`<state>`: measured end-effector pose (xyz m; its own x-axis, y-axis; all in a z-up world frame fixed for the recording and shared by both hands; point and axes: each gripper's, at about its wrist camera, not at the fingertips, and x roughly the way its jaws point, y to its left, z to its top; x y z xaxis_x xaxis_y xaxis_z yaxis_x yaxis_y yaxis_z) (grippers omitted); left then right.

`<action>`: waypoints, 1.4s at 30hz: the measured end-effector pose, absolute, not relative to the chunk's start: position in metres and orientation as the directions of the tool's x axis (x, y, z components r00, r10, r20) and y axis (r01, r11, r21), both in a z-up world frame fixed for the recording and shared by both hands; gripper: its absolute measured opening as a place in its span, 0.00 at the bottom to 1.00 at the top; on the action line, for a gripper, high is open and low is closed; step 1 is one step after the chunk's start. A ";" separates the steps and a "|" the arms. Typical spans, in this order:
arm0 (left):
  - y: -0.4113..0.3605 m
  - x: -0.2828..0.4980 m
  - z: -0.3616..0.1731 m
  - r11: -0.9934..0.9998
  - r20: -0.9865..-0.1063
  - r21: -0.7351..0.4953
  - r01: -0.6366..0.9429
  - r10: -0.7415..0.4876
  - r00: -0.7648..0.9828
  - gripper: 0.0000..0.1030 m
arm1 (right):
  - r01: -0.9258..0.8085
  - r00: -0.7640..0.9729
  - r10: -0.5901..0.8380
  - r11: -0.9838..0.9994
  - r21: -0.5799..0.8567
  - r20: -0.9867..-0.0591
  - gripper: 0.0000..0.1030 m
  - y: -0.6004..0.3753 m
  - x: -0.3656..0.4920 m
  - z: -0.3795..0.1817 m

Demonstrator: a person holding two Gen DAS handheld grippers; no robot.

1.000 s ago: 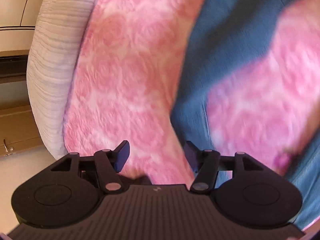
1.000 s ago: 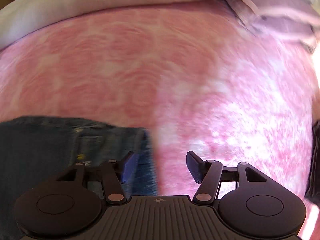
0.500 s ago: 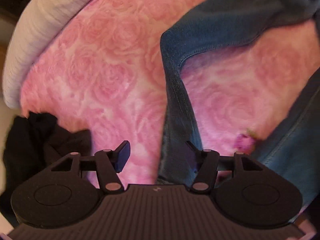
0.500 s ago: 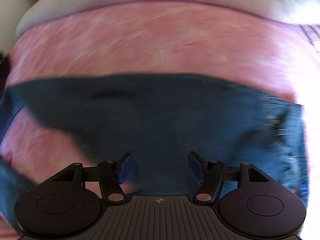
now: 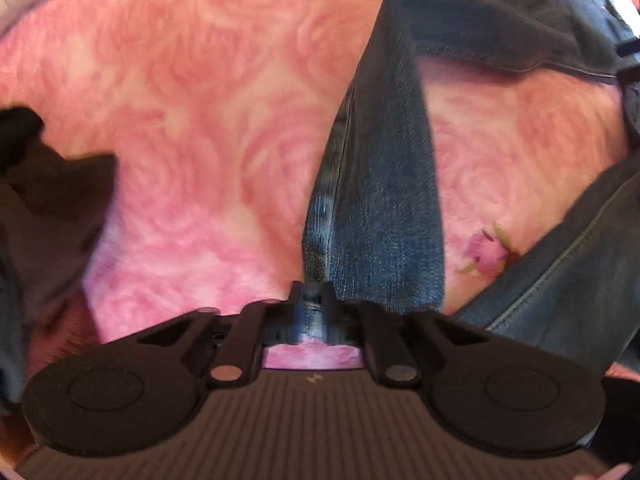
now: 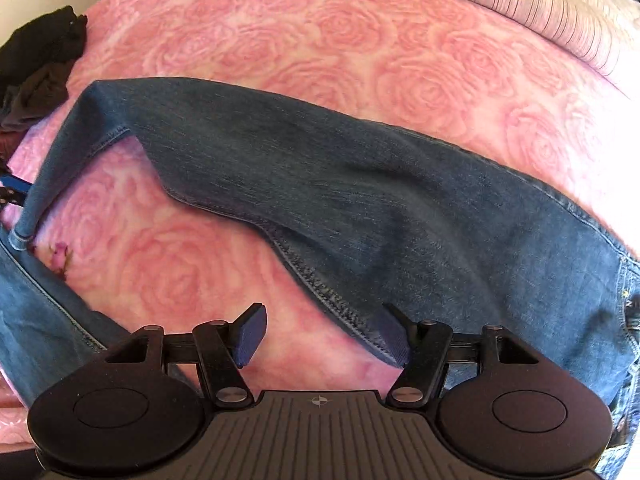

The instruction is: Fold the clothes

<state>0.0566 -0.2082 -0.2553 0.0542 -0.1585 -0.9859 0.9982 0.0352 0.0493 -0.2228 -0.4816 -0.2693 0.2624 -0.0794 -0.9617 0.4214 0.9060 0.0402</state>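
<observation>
A pair of blue jeans [image 6: 360, 200] lies spread on a pink rose-patterned bedspread [image 6: 340, 40], one leg bent back on itself. In the left wrist view my left gripper [image 5: 314, 304] is shut on the hem end of that jeans leg [image 5: 380, 200], which runs away from the jaws. In the right wrist view my right gripper [image 6: 324, 332] is open and empty, low over the inner seam near the crotch, its right finger at the denim's edge. The second leg [image 6: 36, 312] lies at the lower left.
A dark garment pile [image 6: 36, 60] sits at the bed's left edge; it also shows in the left wrist view [image 5: 48, 208]. A striped white pillow or cover [image 6: 540, 4] runs along the far side of the bed.
My left gripper moved onto the leg's hem and shut on it. My right gripper swung from the bare bedspread to over the jeans and stays open.
</observation>
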 end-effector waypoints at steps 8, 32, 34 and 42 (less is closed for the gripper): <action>-0.258 0.120 -0.154 0.031 -0.849 0.369 0.929 -0.395 0.351 0.05 | 0.450 0.268 -0.120 0.893 0.014 -0.956 0.64 -0.502 -0.233 -0.255; -0.292 0.068 -0.319 -0.532 -0.736 0.677 0.509 -0.510 0.446 0.38 | 0.331 0.246 -0.064 0.943 0.022 -0.967 0.64 -0.467 -0.218 -0.290; -0.297 0.079 -0.332 -0.599 -0.747 0.665 0.447 -0.506 0.432 0.38 | 0.329 0.242 -0.071 0.944 0.013 -0.968 0.64 -0.467 -0.215 -0.293; -0.310 0.107 -0.348 -0.723 -0.773 0.624 0.298 -0.513 0.373 0.09 | 0.385 0.221 -0.108 0.923 -0.015 -0.969 0.64 -0.475 -0.219 -0.300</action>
<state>0.1069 -0.3101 -0.3478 0.3735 -0.5134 -0.7726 0.2976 -0.7226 0.6240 -0.2189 -0.4753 -0.3002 0.2208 -0.1076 -0.9694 0.3853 0.9227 -0.0146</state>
